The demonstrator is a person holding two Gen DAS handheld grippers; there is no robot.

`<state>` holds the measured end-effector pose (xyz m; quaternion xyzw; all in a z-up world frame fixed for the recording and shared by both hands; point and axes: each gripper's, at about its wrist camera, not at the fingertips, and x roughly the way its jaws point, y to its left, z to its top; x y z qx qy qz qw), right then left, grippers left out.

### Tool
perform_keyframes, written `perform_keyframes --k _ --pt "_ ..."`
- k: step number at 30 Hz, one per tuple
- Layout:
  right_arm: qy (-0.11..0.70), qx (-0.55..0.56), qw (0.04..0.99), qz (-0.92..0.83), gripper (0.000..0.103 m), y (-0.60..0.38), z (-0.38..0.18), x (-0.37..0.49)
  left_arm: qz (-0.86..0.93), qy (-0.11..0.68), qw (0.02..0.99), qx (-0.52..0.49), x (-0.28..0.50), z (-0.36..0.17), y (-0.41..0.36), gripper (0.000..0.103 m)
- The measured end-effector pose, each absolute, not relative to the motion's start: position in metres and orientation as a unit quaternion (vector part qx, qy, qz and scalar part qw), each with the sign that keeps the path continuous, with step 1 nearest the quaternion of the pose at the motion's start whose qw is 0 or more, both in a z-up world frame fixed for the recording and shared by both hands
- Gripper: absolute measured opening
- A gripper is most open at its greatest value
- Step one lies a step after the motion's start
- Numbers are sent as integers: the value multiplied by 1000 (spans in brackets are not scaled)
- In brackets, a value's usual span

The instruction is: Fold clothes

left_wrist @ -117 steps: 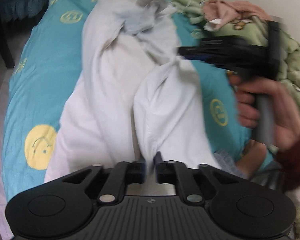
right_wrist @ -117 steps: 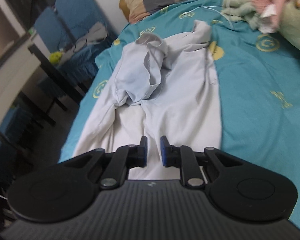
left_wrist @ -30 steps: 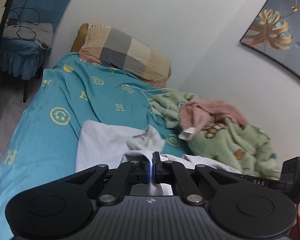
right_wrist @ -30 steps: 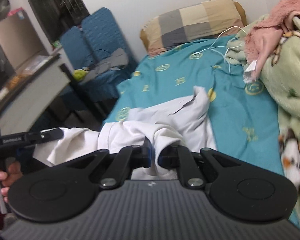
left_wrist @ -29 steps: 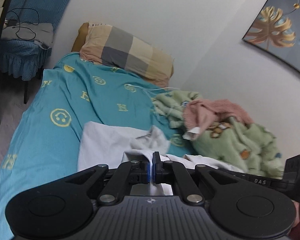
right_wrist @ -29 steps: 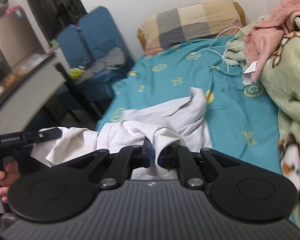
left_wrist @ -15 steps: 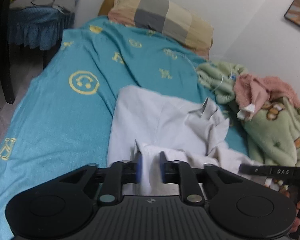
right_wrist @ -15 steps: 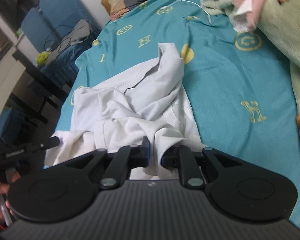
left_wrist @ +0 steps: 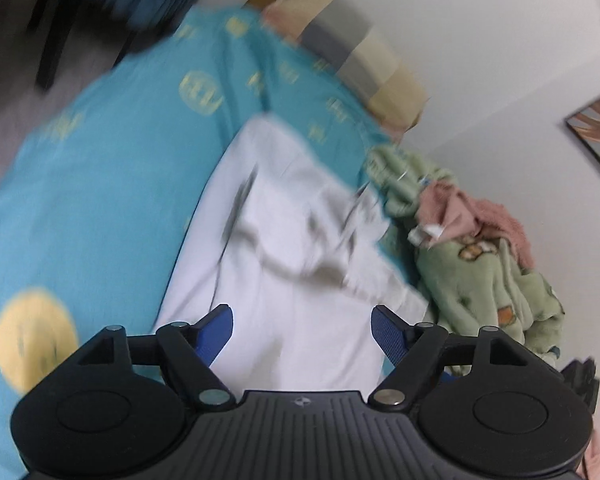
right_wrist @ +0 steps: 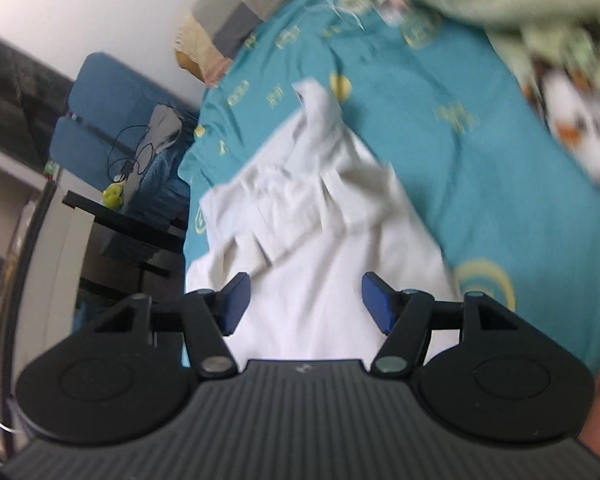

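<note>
A white garment [left_wrist: 296, 248] lies on the teal bedsheet [left_wrist: 100, 184], folded over itself, with a rumpled part at its far end. In the right wrist view the same garment [right_wrist: 316, 240] reaches from near the fingers toward the pillow. My left gripper [left_wrist: 302, 326] is open and empty, just above the garment's near edge. My right gripper [right_wrist: 304, 300] is open and empty over the garment's near part. Both views are motion-blurred.
A checked pillow [left_wrist: 352, 56] lies at the head of the bed. A green blanket with a pink cloth [left_wrist: 476, 248] is piled along the wall side. A blue chair [right_wrist: 112, 120] and a dark table [right_wrist: 112, 232] stand beside the bed.
Both grippers have opened and let go of the white garment, which now lies on the bed. Both cameras have tilted down toward it.
</note>
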<state>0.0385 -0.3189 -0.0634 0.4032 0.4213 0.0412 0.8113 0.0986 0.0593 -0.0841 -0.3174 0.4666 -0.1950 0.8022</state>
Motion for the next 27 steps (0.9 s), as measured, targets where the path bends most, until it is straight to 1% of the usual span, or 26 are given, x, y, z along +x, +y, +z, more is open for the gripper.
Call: perform_keyframes --k 6,10,13,16,21,23,24,26,27 --pt "487 525 698 28 65 -319 -120 23 -163 544 750 -339 102 -115 52 78" --pt "502 539 677 23 64 -312 -133 21 -147 563 741 -336 107 -131 41 78" --pt "516 551 656 15 64 -308 -147 23 -140 553 739 -358 108 -141 42 77" --pt "521 549 653 3 65 -305 -157 26 -134 541 738 -381 108 -149 43 77" --pt "477 550 685 -20 64 -304 -157 28 -122 520 734 -419 109 -164 46 76" --pt "460 543 702 -33 64 -304 -154 29 -118 512 732 -434 109 -170 47 69" --pt "452 540 709 -41 61 -305 -153 29 -116 507 731 -441 109 -173 48 66" --pt "440 531 722 -51 53 -307 -149 30 -108 501 737 -441 109 -173 48 55" --pt "433 527 730 -46 39 -308 -143 29 -105 498 740 -440 109 -173 47 52"
